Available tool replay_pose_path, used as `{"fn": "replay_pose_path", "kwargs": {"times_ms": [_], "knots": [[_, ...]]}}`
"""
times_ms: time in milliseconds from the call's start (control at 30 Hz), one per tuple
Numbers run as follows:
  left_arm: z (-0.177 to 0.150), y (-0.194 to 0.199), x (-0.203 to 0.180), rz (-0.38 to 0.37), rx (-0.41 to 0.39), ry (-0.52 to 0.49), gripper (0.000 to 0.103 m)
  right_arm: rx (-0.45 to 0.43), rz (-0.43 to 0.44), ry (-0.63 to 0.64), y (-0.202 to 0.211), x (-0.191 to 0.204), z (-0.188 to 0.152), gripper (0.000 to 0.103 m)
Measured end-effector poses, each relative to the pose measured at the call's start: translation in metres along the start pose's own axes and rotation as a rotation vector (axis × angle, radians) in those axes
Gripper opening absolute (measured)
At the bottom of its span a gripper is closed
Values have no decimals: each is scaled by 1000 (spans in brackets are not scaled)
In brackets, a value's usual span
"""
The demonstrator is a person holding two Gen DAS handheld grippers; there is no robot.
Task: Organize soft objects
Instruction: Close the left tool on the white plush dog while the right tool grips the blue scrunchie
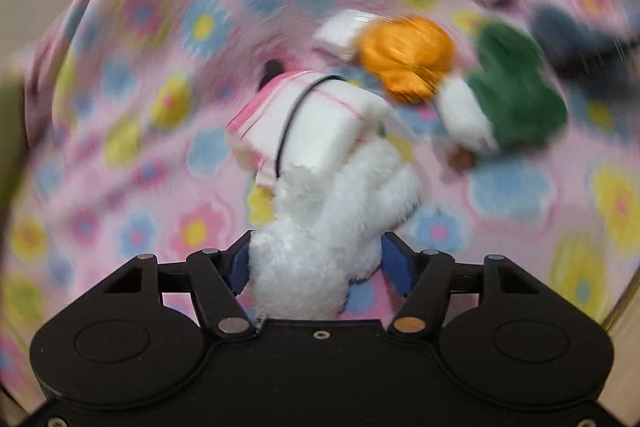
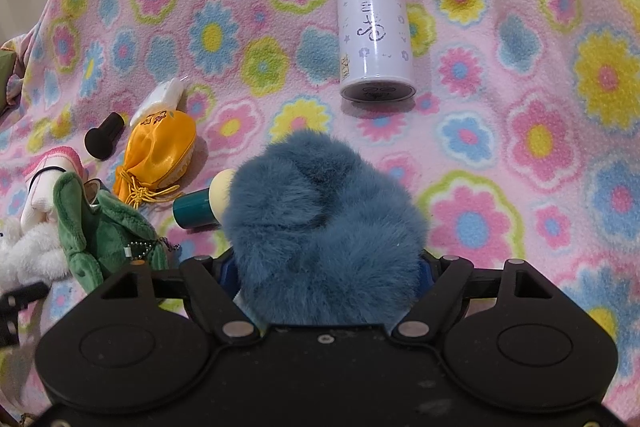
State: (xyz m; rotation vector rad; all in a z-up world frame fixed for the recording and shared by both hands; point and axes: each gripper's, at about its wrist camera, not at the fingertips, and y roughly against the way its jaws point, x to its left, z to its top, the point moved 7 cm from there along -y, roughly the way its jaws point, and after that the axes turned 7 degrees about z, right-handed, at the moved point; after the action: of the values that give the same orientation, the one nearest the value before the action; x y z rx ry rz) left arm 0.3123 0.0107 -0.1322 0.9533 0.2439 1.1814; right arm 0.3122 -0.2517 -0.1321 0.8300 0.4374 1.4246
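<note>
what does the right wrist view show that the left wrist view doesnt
Only the right wrist view shows the teal tube and the right hand-held gripper shut on a blue furry toy. Only the left wrist view shows the left hand-held gripper shut on a white plush toy. Both share the flowered pink blanket, orange satin pouch, green plush toy and the lilac bottle, blurred and cut off on the left.

Pink flowered fleece blanket (image 2: 500,131) – lilac flask (image 2: 374,15) lying flat, orange satin pouch (image 2: 158,151), green plush (image 2: 100,227), black cylinder (image 2: 105,135)
</note>
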Motion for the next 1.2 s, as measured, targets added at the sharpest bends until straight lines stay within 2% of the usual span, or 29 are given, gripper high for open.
{"fn": "replay_pose_path", "kwargs": {"times_ms": [100, 200, 300, 433, 567, 667, 733, 767, 833, 867, 900, 933, 1100, 1200], "knots": [[0, 1, 15, -55, 30, 182, 56, -1, -2, 4, 0, 1, 0, 75], [-1, 8, 22, -91, 33, 296, 50, -3, -3, 13, 1, 2, 1, 65], [-3, 14, 27, -142, 49, 404, 48, -1, 7, 3, 6, 4, 1, 62], [-12, 25, 21, -181, 61, 432, 48, 0, 46, -12, 20, 7, 0, 62], [-20, 36, 16, -211, 65, 472, 48, -15, 48, -1, 32, 10, -2, 62], [-26, 33, 27, -171, 64, 555, 49, -6, 44, -11, 34, 8, -3, 62], [-29, 28, 35, -143, 63, 583, 55, 5, 34, -14, 32, 7, -5, 62], [-29, 27, 37, -129, 58, 572, 63, 11, 33, -15, 32, 7, -6, 62], [-28, 31, 34, -90, 34, 508, 65, 15, 35, -14, 34, 6, -8, 62], [-27, 36, 30, -68, 15, 455, 70, 14, 36, -11, 35, 6, -8, 62], [-25, 40, 26, -48, -2, 411, 81, 14, 35, -10, 36, 6, -9, 62], [-24, 44, 22, -31, -19, 368, 85, 14, 36, -11, 36, 6, -9, 62], [-15, 57, 0, 5, -85, 187, 89, 24, 49, -14, 34, 10, -11, 62], [-16, 43, -15, 20, -21, 96, 89, 25, 57, -4, 36, 13, -12, 62]]}}
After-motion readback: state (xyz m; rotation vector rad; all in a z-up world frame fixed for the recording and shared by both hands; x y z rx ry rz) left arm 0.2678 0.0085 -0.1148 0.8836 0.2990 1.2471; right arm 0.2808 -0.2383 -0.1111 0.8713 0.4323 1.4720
